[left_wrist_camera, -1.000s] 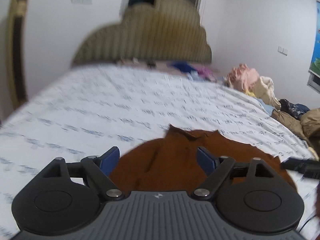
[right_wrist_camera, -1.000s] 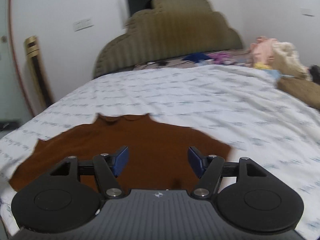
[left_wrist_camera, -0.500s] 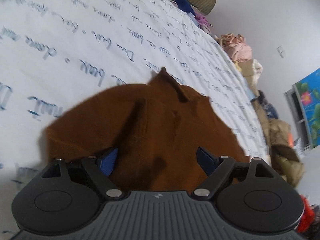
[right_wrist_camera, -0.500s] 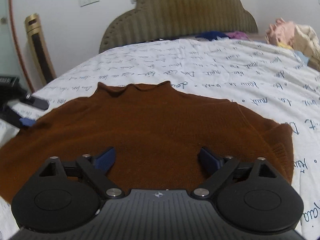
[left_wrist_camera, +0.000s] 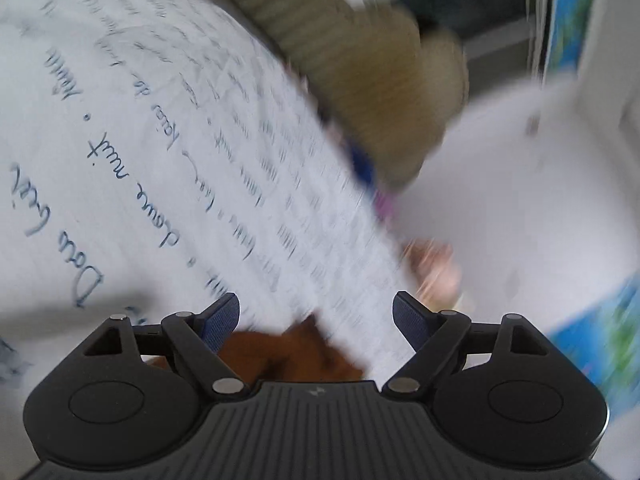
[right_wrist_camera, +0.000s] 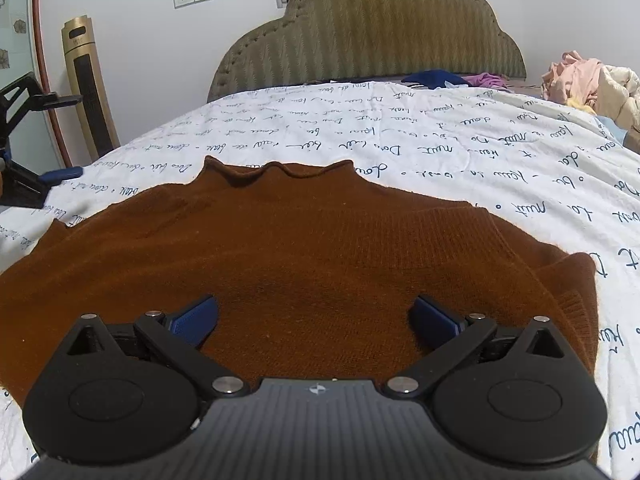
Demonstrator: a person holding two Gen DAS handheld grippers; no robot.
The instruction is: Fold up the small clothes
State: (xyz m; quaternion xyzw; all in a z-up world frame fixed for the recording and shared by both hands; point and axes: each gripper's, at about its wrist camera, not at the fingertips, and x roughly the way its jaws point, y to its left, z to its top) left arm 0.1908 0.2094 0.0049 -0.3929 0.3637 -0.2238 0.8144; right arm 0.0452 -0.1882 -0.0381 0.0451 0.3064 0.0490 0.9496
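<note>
Sweater (right_wrist_camera: 320,256) lies flat beneath the released right tongs (right_wrist_camera: 314,318); left tongs (left_wrist_camera: 316,320) likewise released.

sweater (right_wrist_camera: 320,264): flat on the bed (right_wrist_camera: 460,136), right in front of the right hand-held gripper (right_wrist_camera: 314,314), collar at the far end
right hand-held gripper: fingers spread wide, sweater between and under them
left hand-held gripper (right_wrist_camera: 24,160): off at the sweater's left edge, fingers apart too
headboard (right_wrist_camera: 372,28): far end of the bed, behind the sweater
clothes pile (right_wrist_camera: 592,84): far right, near the headboard
tower fan (right_wrist_camera: 86,84): far left, beside the bed, against the wall
</note>
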